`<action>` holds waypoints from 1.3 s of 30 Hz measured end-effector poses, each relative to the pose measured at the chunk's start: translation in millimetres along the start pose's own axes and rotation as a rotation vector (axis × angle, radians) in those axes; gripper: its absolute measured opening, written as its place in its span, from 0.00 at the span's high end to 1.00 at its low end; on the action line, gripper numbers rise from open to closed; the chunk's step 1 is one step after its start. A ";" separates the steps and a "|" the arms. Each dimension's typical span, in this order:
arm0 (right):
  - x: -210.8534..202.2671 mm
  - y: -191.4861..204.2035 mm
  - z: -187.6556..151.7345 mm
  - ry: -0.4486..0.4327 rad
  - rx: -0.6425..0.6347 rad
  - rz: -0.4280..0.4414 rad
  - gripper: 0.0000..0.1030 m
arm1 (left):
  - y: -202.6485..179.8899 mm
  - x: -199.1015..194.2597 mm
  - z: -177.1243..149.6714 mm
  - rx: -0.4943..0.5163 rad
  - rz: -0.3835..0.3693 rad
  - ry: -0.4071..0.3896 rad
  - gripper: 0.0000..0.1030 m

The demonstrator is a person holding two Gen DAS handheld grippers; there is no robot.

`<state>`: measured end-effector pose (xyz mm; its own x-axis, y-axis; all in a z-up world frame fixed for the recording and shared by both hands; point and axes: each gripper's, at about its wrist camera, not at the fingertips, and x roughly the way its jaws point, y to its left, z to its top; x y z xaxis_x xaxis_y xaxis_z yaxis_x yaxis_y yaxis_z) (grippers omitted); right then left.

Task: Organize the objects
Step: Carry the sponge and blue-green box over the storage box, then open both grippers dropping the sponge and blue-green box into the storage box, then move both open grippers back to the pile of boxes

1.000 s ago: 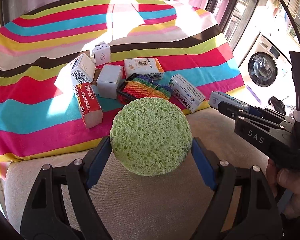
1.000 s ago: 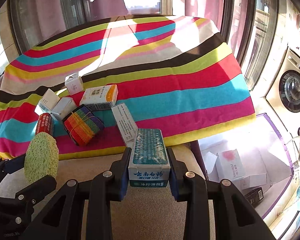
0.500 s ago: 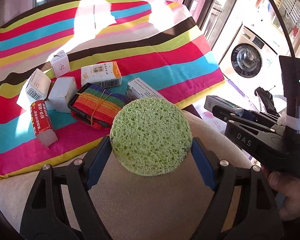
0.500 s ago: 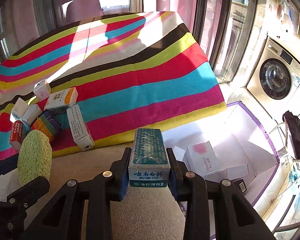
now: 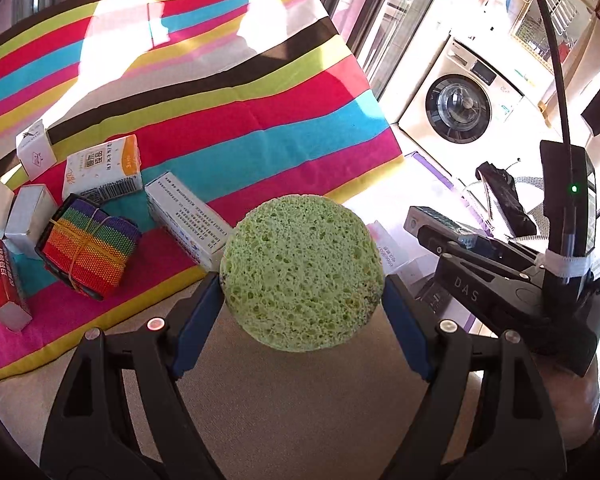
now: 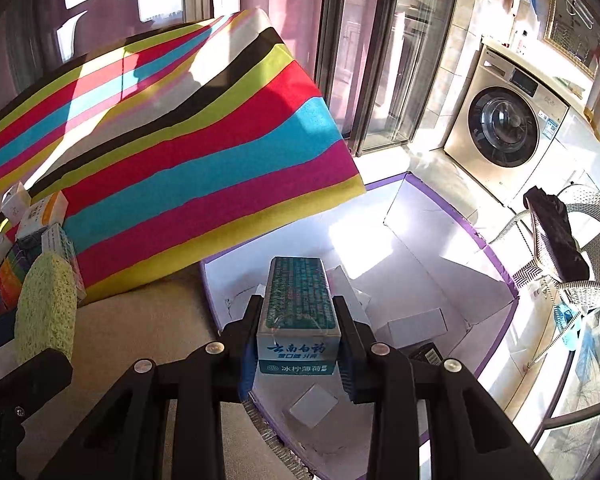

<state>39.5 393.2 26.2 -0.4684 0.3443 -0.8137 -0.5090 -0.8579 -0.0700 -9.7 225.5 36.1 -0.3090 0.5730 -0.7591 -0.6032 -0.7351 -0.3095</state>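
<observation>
My left gripper (image 5: pixel 302 296) is shut on a round green sponge (image 5: pixel 302 272), held upright over the beige cushion. In the right wrist view that sponge (image 6: pixel 46 304) shows edge-on at the far left. My right gripper (image 6: pixel 298 328) is shut on a teal and white toothpaste box (image 6: pixel 298 308), which hangs above the white, purple-edged storage box (image 6: pixel 452 240) on the floor. From the left wrist view the right gripper (image 5: pixel 432 232) appears at the right with the teal box (image 5: pixel 436 220) in it. Several small cartons (image 5: pixel 100 168) and a rainbow woven bundle (image 5: pixel 88 252) lie on the striped cloth (image 5: pixel 260 100).
The storage box holds a few white cartons (image 6: pixel 416 326) and a dark one. A washing machine (image 6: pixel 504 136) stands to the right, a wicker chair (image 6: pixel 572 248) with a dark item beside it. Glass doors close off the back. A hand (image 5: pixel 568 400) holds the right gripper.
Both grippers have swung to the right, away from the striped cloth. The toothpaste box now hangs over the storage box instead of the cushion edge. Both grips are unchanged.
</observation>
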 end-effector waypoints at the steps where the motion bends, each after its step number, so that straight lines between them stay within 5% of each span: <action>1: 1.1 -4.2 -0.1 0.004 0.009 -0.009 0.67 | -1.9 2.2 1.3 -0.001 -0.009 0.002 0.20; 14: 11.4 -59.2 -0.5 0.020 0.154 -0.146 0.64 | -42.2 31.2 20.0 0.035 -0.129 0.026 0.17; 17: 9.0 -68.1 -0.4 0.007 0.200 -0.160 0.43 | -47.1 34.0 20.4 0.047 -0.140 0.036 0.10; 20: 5.1 -71.2 0.2 -0.014 0.217 -0.159 0.33 | -43.3 31.2 18.8 0.025 -0.136 0.032 0.10; 27: 6.1 -52.2 0.3 0.003 0.189 -0.085 0.32 | -13.8 22.8 11.7 -0.094 -0.035 0.029 0.10; 39: -5.5 24.4 1.1 0.016 0.024 0.064 0.30 | 67.9 -31.8 -16.9 -0.278 0.032 -0.048 0.10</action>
<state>28.8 370.8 29.5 -0.4889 0.2831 -0.8251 -0.4960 -0.8683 -0.0040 -28.3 151.2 29.6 -0.3631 0.5593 -0.7452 -0.3693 -0.8207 -0.4360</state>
